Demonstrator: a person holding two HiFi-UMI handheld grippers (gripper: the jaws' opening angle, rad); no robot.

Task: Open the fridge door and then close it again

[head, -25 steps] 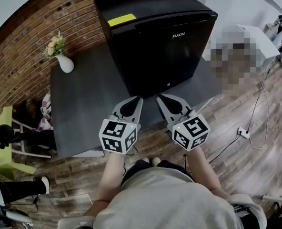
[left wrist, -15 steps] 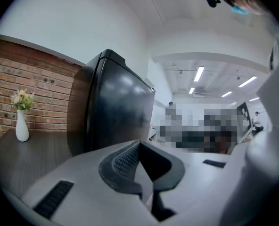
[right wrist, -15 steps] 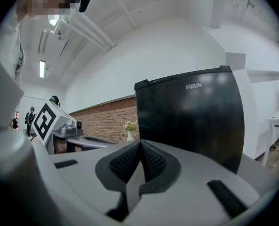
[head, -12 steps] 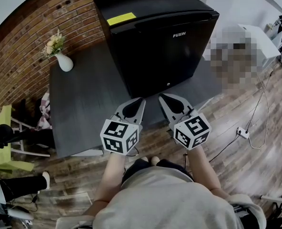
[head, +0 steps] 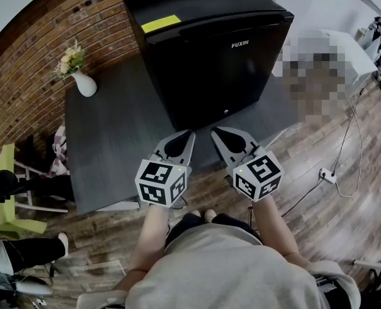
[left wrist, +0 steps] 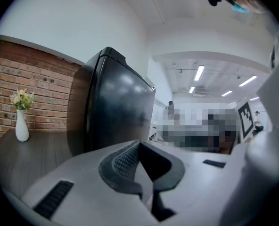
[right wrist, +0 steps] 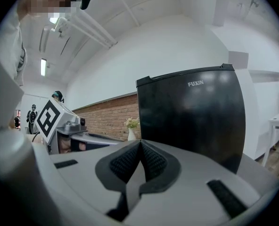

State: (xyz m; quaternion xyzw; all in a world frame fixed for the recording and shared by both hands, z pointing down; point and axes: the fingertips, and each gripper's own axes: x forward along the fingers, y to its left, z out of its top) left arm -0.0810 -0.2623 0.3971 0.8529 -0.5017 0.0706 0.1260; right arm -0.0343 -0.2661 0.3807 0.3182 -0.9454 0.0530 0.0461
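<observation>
Left claw [head: 188,133], right claw [head: 215,131] — near fridge door [head: 224,76]

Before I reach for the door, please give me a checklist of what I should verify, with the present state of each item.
1. Black box-shaped fridge starts with its door shut: ok, the front sits flush.
2. Left gripper empty: ok, jaws together, nothing between them.
3. Right gripper empty: ok, jaws together, nothing between them.
4. Jaws ready to take the door's edge: not ok, both are shut.
5. White vase with flowers clear of the door's swing: probably ok, it stands at the far left corner of the dark grey table.
6. Handle found: cannot tell, none shows on the front.
</observation>
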